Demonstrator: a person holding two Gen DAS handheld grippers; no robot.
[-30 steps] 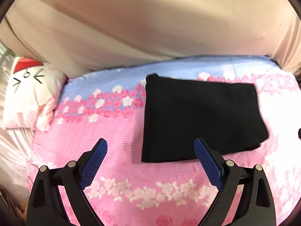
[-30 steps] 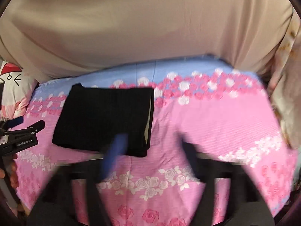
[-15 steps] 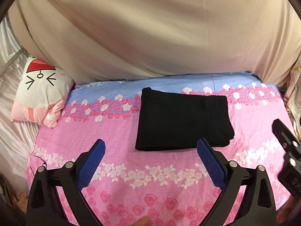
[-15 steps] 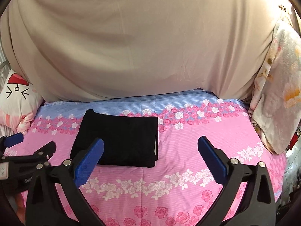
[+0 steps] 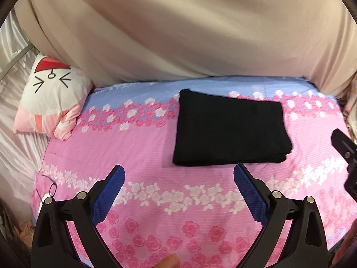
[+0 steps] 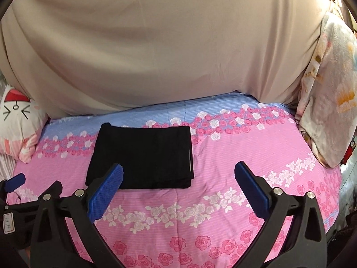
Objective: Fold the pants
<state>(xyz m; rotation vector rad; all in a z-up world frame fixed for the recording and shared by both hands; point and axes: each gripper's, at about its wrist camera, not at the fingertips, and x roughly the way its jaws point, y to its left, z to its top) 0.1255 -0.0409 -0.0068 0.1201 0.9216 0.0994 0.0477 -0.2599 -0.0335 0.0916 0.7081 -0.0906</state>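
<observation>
Folded black pants lie flat; both tools spread wide, empty

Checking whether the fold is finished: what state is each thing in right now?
black pants: folded into a flat rectangle, lying on the bedsheet, touched by neither gripper
left gripper: open, empty, short of the pants
right gripper: open, empty
cat pillow: propped at the bed's left edge
</observation>
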